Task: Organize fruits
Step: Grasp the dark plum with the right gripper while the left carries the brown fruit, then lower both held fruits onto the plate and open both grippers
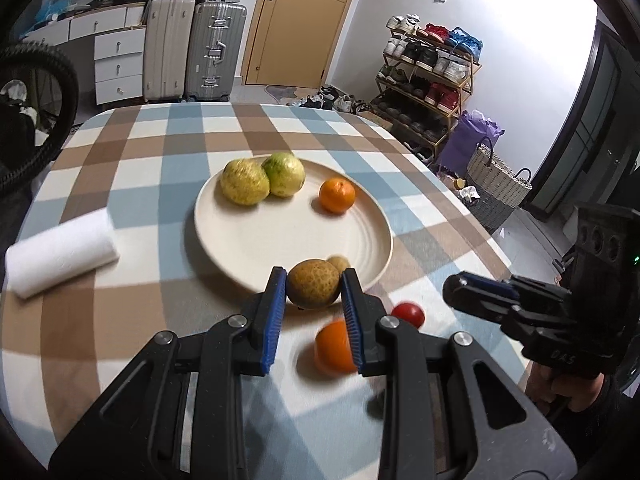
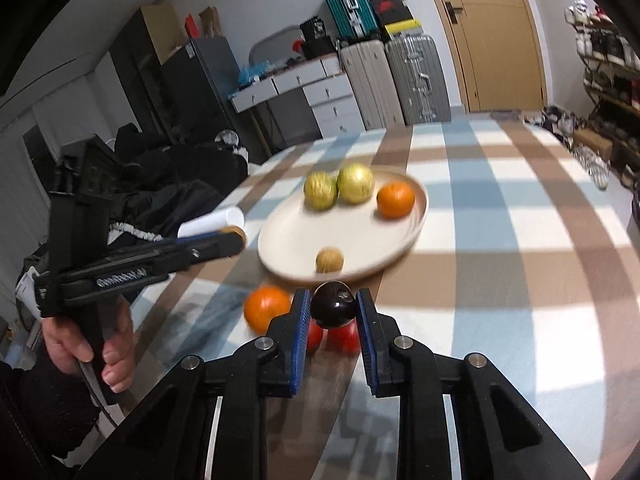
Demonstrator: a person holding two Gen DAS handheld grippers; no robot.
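Left claw (image 1: 313, 286): both blue pads clamped on a brownish round fruit (image 1: 313, 283), held just at the near rim of the cream plate (image 1: 288, 236). Plate lies directly ahead of this claw; a smaller brown fruit (image 1: 339, 263) sits on the plate just beyond the held one.

Right claw (image 2: 333, 309): jaws closed on a dark round fruit (image 2: 333, 305), lifted clear of the tabletop (image 2: 500, 240). Plate lies ahead of it and slightly left, near.

On the plate, far side: two yellow-green fruits (image 1: 262, 178) touching each other, one orange (image 1: 337, 195) apart to their right.

Off the plate, below and between the claws: a second orange (image 2: 266, 306) and red fruits (image 2: 344, 338), blurred.

Judgement: left claw is nearer the plate; the coming move is a short forward carry over the rim, then release. Held fruit is near-round, so no long axis to align; it may roll.

Surface: checked cloth, with a white roll (image 1: 60, 254) to the left. Room: suitcases, door, shoe rack behind.
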